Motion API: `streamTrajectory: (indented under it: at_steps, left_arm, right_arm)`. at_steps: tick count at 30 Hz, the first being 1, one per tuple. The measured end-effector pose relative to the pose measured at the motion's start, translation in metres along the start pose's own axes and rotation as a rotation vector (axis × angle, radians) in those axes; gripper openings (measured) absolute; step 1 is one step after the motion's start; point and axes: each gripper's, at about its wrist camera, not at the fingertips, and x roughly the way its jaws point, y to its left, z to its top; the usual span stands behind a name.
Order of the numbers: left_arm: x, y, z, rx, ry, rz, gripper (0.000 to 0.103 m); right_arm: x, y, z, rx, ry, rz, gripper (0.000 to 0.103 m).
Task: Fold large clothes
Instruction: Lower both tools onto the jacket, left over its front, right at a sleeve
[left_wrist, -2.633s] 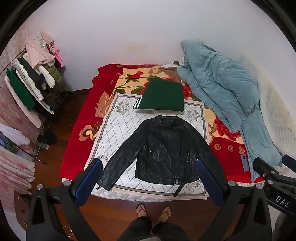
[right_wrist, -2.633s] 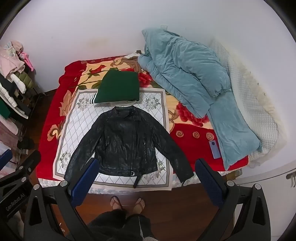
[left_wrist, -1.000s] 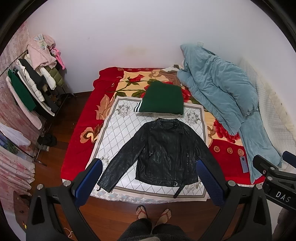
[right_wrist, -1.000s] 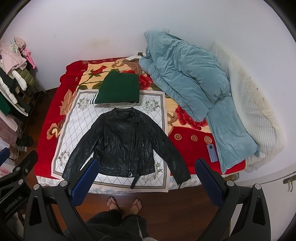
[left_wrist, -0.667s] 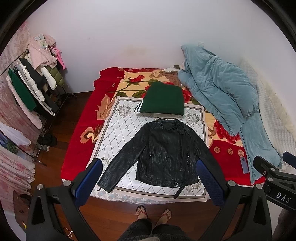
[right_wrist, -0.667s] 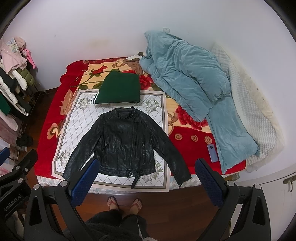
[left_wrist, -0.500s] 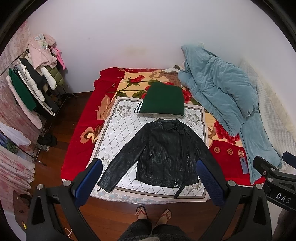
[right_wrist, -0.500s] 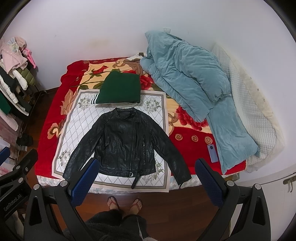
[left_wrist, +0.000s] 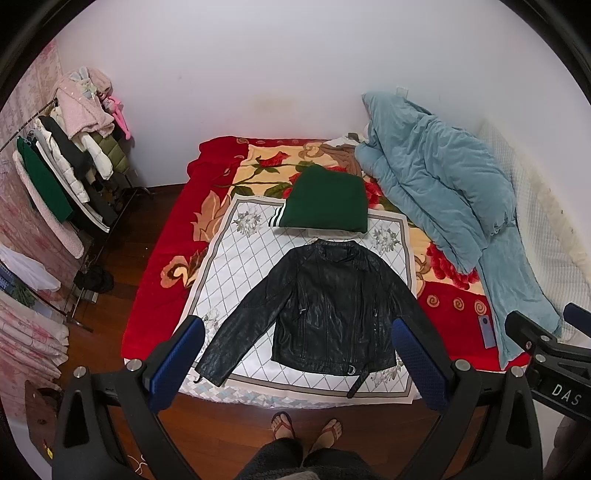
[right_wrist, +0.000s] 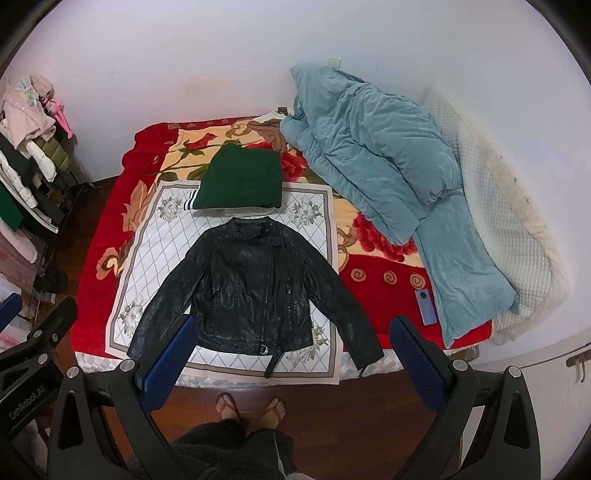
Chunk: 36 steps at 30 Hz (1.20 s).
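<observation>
A black leather jacket (left_wrist: 328, 299) lies flat and face up on a white diamond-pattern cloth (left_wrist: 236, 266) on the bed, sleeves spread out to both sides; it also shows in the right wrist view (right_wrist: 255, 288). A folded green garment (left_wrist: 325, 205) lies just beyond its collar, also seen in the right wrist view (right_wrist: 240, 181). My left gripper (left_wrist: 295, 363) is open and empty, held high above the bed's near edge. My right gripper (right_wrist: 288, 363) is open and empty, likewise high above the near edge.
A red floral blanket (left_wrist: 162, 266) covers the bed. A blue quilt (left_wrist: 436, 184) is heaped at the right, with a phone (left_wrist: 487, 331) beside it. A clothes rack (left_wrist: 62, 173) stands at the left. My feet (left_wrist: 306, 430) are on the wooden floor.
Both views have shifted only slightly; the jacket and the green garment have not moved. Both grippers stay open.
</observation>
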Motion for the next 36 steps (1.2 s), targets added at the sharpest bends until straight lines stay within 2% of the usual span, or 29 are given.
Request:
streamTrajectory:
  at_steps: [5,12,16,19,21,23,26,29,33,36]
  left_arm:
    - [0.000,0.001,0.003,0.000,-0.002,0.000,0.103]
    - [0.004,0.002,0.005,0.001,0.004,-0.003,0.103]
    - [0.030,0.011,0.018,0.005,-0.005,0.023,0.103]
    - [0.067,0.015,0.022,0.030,-0.021,0.062,0.103]
    - [0.102,0.014,0.023,0.042,-0.031,0.085,0.103]
    - [0.136,0.008,0.018,0.057,-0.038,0.111,0.103]
    - [0.188,-0.005,0.005,0.078,-0.029,0.152,0.103]
    - [0.251,-0.025,-0.006,0.080,0.033,0.176,0.103]
    - [0.325,-0.057,-0.024,0.098,0.116,0.219,0.103]
    - [0.377,-0.081,-0.038,0.127,0.161,0.250,0.103]
  right_arm:
    - [0.001,0.000,-0.003,-0.002,0.002,0.002,0.103]
    - [0.000,0.008,0.010,0.003,0.009,0.001,0.103]
    - [0.017,0.015,0.010,0.042,0.008,0.004,0.103]
    - [0.051,0.008,0.004,0.097,0.010,0.021,0.103]
    - [0.084,-0.009,0.001,0.158,0.026,0.003,0.103]
    - [0.122,-0.030,-0.006,0.229,0.049,-0.049,0.103]
    - [0.194,-0.077,-0.023,0.355,0.122,-0.107,0.102]
    - [0.271,-0.132,-0.054,0.480,0.224,-0.129,0.096]
    - [0.384,-0.214,-0.105,0.620,0.376,-0.160,0.096]
    - [0.466,-0.272,-0.145,0.723,0.447,-0.120,0.096]
